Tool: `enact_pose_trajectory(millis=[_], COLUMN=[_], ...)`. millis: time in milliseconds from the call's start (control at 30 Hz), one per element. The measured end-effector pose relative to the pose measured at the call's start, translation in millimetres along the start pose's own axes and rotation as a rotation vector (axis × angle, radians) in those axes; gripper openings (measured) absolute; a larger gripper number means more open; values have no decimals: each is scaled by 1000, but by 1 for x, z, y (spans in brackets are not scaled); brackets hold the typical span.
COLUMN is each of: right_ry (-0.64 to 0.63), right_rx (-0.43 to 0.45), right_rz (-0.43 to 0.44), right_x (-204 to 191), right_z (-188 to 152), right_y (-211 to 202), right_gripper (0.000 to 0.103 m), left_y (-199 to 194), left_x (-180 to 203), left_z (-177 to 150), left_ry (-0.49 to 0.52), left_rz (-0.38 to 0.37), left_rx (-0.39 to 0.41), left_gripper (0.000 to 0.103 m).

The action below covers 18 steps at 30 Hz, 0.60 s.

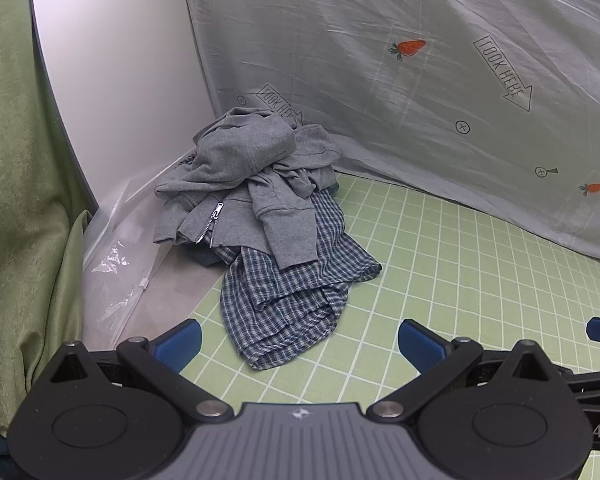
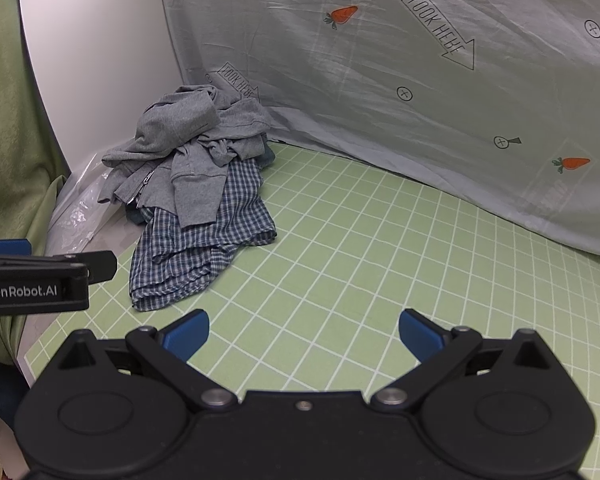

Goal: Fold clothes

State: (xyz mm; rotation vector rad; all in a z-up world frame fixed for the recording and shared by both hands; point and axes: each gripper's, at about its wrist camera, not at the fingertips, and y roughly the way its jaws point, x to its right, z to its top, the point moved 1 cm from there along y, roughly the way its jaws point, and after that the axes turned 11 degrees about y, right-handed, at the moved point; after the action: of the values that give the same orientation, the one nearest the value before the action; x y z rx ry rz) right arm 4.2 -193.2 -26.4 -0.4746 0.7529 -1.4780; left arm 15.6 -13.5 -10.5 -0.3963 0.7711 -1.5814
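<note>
A crumpled grey zip hoodie [image 1: 244, 184] [image 2: 188, 148] lies on top of a blue-and-white plaid shirt [image 1: 296, 292] [image 2: 200, 248], piled at the far left of the green grid mat [image 1: 440, 280] [image 2: 360, 260]. A dark garment peeks out under the pile. My left gripper [image 1: 300, 340] hovers open just short of the plaid shirt's near hem, holding nothing. My right gripper [image 2: 304, 334] is open over bare mat, to the right of the pile. The left gripper's side [image 2: 36, 276] shows at the left edge of the right wrist view.
A grey carrot-print sheet [image 1: 420, 80] [image 2: 380, 60] hangs as a backdrop behind the mat. A white panel [image 1: 116, 80] stands at the left, with clear plastic wrap [image 1: 116, 264] at its foot. Green curtain fabric [image 1: 16, 200] borders the left side.
</note>
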Motion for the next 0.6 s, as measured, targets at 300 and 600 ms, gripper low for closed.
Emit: enact_pose_trajectory(millis=[300, 600], right_ry=[7, -14], right_rx=[-1, 12], right_rz=[-3, -25], right_x=[-7, -24], right_z=[17, 69], right_y=[21, 76], right_gripper=[102, 102], left_y=[40, 101], left_x=[-21, -59], left_z=[27, 67], left_ry=[-16, -43], left_rz=[27, 76], left_rx=[-11, -21], left_gripper=[103, 103])
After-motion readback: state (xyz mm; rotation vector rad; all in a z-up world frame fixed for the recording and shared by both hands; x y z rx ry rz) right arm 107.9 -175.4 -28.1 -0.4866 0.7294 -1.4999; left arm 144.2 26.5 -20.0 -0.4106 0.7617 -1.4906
